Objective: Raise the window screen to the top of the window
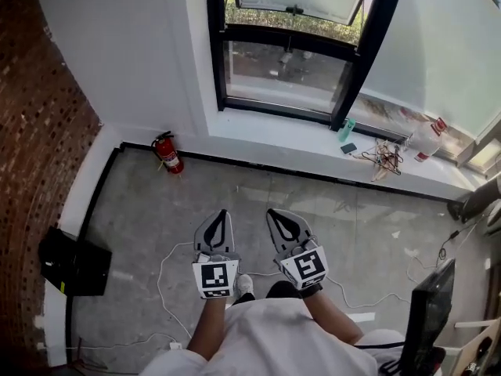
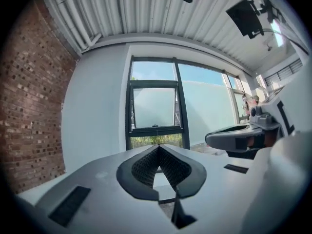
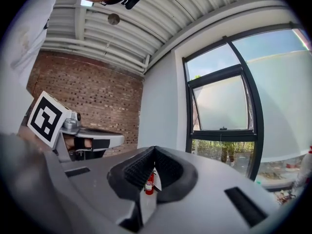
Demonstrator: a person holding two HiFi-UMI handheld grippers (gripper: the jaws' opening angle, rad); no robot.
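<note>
Across the room, set in a black window frame in the white wall, the window screen is a pale, frosted-looking panel with a dark bar along its lower edge and a small dark handle at the middle of that bar. From both gripper views it sits at mid-height in the opening, with clear sky showing in the pane above it and a strip of green plants below it. From the head view only its lower part shows at the top edge, looking tilted, above another glass pane and a white sill. Whether the screen touches the frame at its sides cannot be told. Both grippers are well apart from the screen, held side by side over the grey floor in front of the person and pointing roughly level toward the window. On the left gripper the fingers are pressed together at their tips with nothing between them, and the screen appears straight ahead and above the tips. On the right gripper the fingers are likewise pressed together and hold nothing; here the screen lies ahead, up and to the right of the tips. Through the gap behind those tips a red fire extinguisher shows, standing far off on the floor against the wall, left of the window and near the brick wall.
</note>
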